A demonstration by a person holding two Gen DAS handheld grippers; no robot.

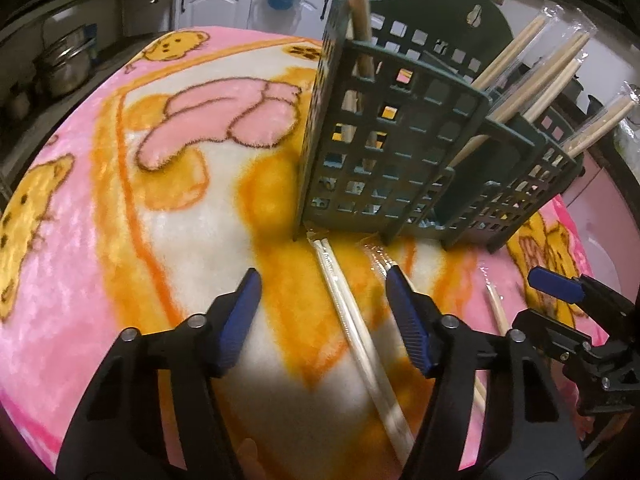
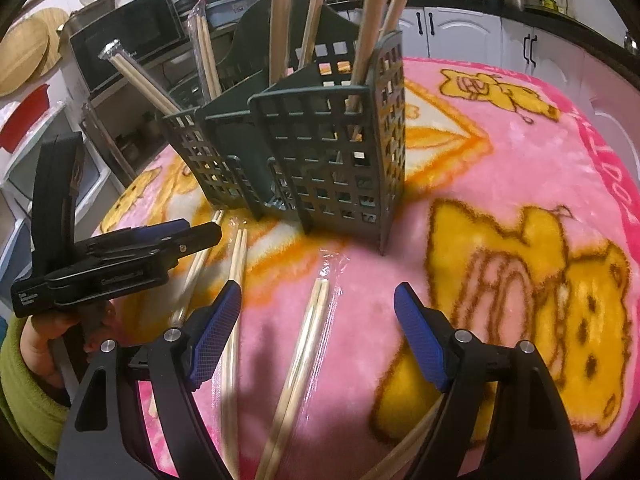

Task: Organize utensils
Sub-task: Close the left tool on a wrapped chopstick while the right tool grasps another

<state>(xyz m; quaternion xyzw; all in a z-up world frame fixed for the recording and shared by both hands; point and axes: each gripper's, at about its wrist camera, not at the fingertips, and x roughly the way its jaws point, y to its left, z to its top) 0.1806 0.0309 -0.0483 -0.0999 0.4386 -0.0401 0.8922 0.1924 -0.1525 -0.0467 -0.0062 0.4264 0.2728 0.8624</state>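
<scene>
Wrapped pale wooden chopsticks (image 1: 352, 320) lie on the pink-and-orange plush blanket (image 1: 120, 240) between the left tongs' (image 1: 322, 312) unclenched blue pads, lined up for pickup before the dark green slotted plastic utensil holder (image 1: 384, 152), while the right tongs (image 2: 318, 324), likewise released, straddle another wrapped pair (image 2: 304, 340).

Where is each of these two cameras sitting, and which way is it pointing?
Left wrist: on the left gripper, looking down along its open jaws at wrapped chopsticks; the right gripper shows at right.
Right wrist: on the right gripper, over another pair; a hand and green sleeve show.
Both share the green basket and pink blanket.
</scene>
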